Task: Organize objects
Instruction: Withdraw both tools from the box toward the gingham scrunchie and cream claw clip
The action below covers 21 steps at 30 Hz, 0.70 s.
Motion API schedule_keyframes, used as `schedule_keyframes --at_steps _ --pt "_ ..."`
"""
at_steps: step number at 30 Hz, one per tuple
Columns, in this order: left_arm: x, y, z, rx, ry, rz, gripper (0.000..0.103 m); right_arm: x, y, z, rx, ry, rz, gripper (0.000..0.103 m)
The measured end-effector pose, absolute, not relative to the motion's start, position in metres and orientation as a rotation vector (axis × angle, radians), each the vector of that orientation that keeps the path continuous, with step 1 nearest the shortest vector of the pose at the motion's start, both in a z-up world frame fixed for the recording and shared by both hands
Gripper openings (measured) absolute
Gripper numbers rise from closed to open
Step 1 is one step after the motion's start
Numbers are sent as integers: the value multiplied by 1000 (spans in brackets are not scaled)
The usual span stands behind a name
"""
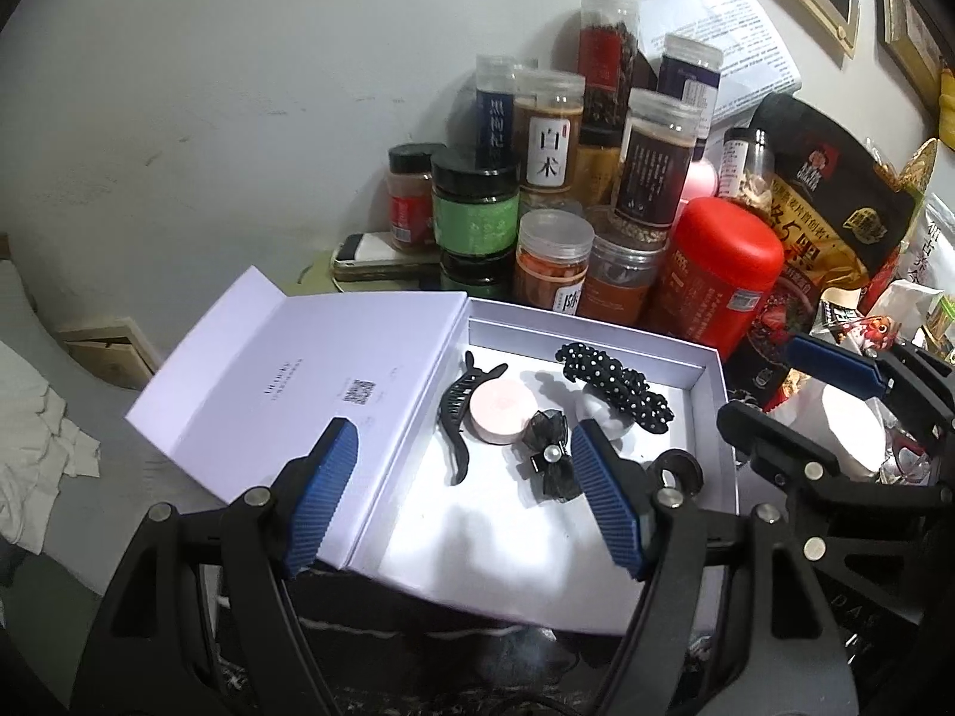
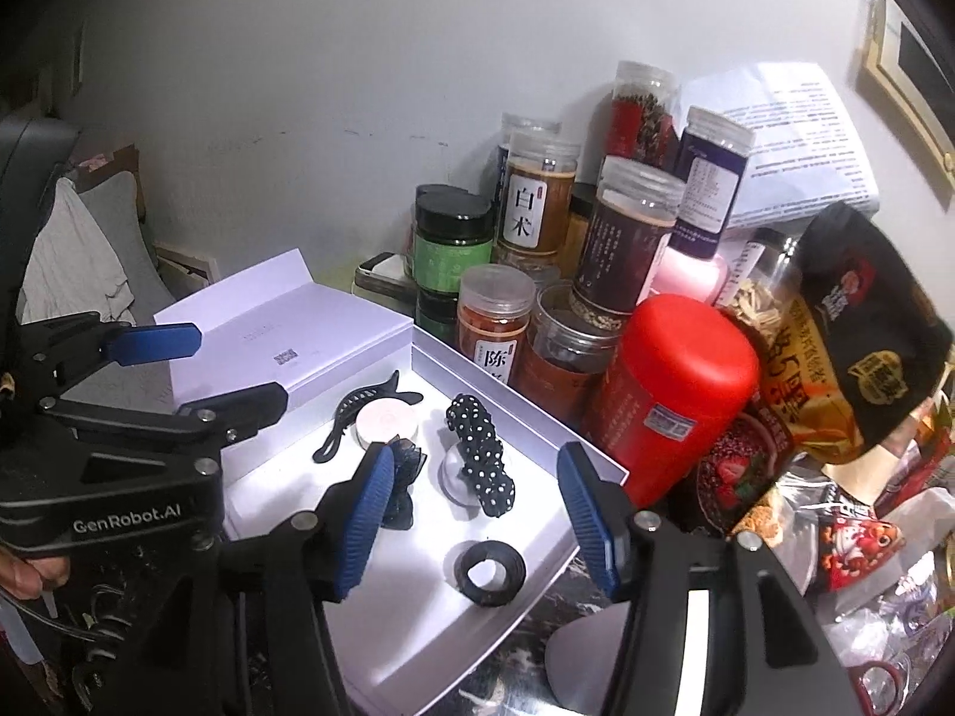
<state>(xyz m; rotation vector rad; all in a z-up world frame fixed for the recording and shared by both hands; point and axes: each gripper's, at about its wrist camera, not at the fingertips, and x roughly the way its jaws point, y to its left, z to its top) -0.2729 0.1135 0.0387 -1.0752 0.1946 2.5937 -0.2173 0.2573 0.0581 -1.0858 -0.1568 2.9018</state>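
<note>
In the open white box (image 1: 713,382), claw clip (image 1: 456,417), polka-dot scrunchie (image 1: 621,391)

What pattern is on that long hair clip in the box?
Black with white polka dots, clearest in the right wrist view.

I'm looking into a white box (image 1: 710,382) holding a black claw clip (image 1: 456,417), a pale pink round case (image 1: 501,411), a black scrunchie with white polka dots (image 1: 615,394), a sheer black bow (image 1: 546,459) and a black ring (image 2: 490,573). Behind it I see a bright red canister (image 1: 722,274) and a green-labelled jar with a black lid (image 1: 474,203). My gripper pads (image 1: 325,495) show ribbed blue.
</note>
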Motion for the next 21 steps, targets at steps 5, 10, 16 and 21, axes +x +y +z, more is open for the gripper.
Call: schedule_keyframes --at_steps 5,10,16,21 --pt "-253 106 54 -1046 206 2609 74 -199 251 73 -1058 -149 2913 62" --pt "-231 99 69 -1015 218 2628 76 -179 244 86 -1035 -152 2923 67" --pt "-207 91 81 -992 226 2653 79 -157 241 96 -1013 -135 2925 71" --pt "-189 86 86 -976 240 2658 80 -139 239 101 -1002 -125 2930 75"
